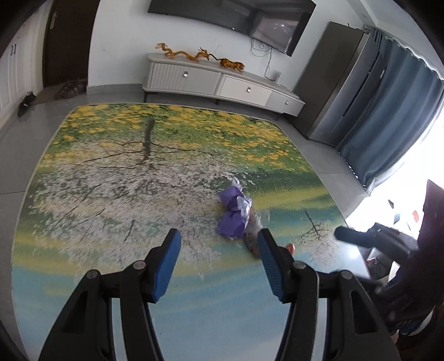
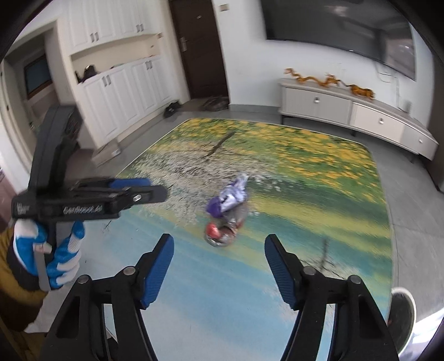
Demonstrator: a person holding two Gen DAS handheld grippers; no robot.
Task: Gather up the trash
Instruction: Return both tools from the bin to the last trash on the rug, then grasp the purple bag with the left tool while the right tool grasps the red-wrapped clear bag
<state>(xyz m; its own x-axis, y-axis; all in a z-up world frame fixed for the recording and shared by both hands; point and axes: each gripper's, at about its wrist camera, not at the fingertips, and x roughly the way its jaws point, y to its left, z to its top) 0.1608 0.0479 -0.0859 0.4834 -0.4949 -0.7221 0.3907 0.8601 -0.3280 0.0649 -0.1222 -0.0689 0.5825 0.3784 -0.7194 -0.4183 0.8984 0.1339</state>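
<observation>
- Left wrist view: left gripper (image 1: 219,247) hangs open and empty over the worktop (image 1: 111,194), aimed just left of the trash bundle (image 1: 236,213).
- Right gripper (image 2: 219,251), also open and empty, points at it.
- Bundle: clear bag holding purple paper (image 2: 226,198) and a red scrap (image 2: 212,230), mid-worktop, untouched.

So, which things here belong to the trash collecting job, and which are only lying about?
For the job:
- trash bundle, purple wrapping with a clear bag, lying on the table
- left gripper, open and empty
- right gripper, open and empty

Just lying about:
- dragon ornament on the sideboard
- shoes by the door
- television
</observation>
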